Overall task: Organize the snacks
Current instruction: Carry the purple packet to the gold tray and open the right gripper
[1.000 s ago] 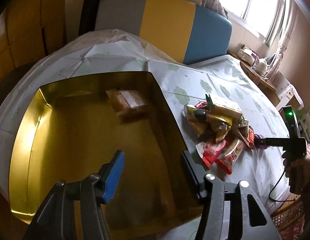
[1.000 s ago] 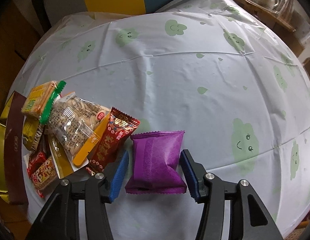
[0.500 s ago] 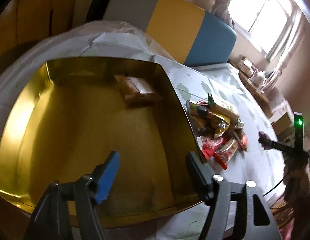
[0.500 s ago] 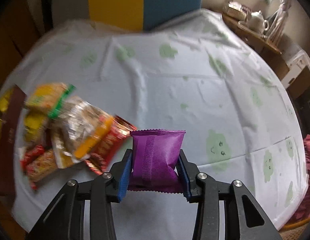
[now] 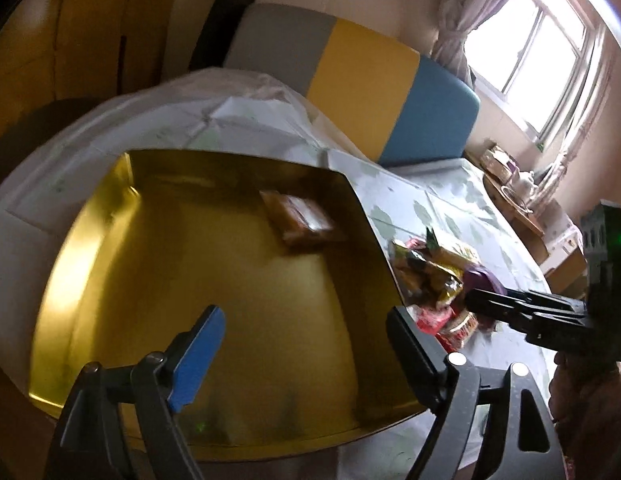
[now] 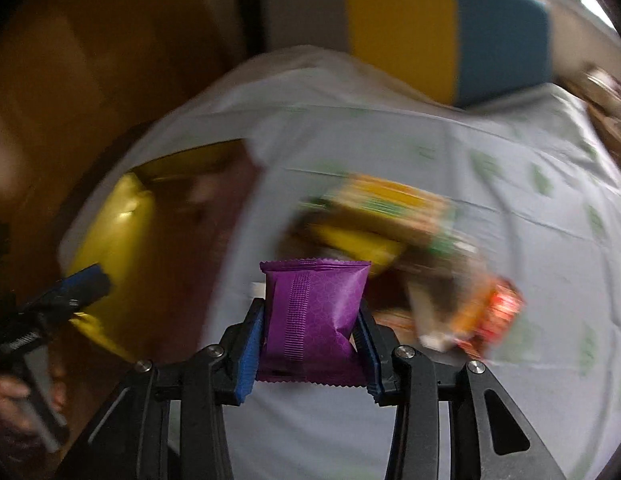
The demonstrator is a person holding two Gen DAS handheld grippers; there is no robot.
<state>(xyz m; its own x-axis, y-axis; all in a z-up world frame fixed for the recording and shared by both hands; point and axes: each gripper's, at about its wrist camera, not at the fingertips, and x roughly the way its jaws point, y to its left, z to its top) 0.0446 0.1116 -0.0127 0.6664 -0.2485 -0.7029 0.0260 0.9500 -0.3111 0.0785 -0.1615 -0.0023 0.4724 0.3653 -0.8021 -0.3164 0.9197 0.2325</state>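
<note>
Purple snack packet (image 6: 314, 312) sits clenched between the blue pads of the right gripper (image 6: 310, 344), lifted above the white tablecloth (image 6: 530, 248), near the blurred snack pile (image 6: 406, 224). Left gripper (image 5: 306, 356) hangs spread wide, holding nothing, over the gold tray (image 5: 110, 264), where one brown packet (image 5: 300, 220) lies at its far side.

Purple pouch (image 6: 314, 312) upright, crimped ends top and bottom, pinched at both sides, off the tabletop. Gold tin (image 5: 90, 248) open, one brown pack (image 5: 300, 222) lying flat near its far right corner. Mixed snack pile (image 5: 430, 276) just right of tin.
</note>
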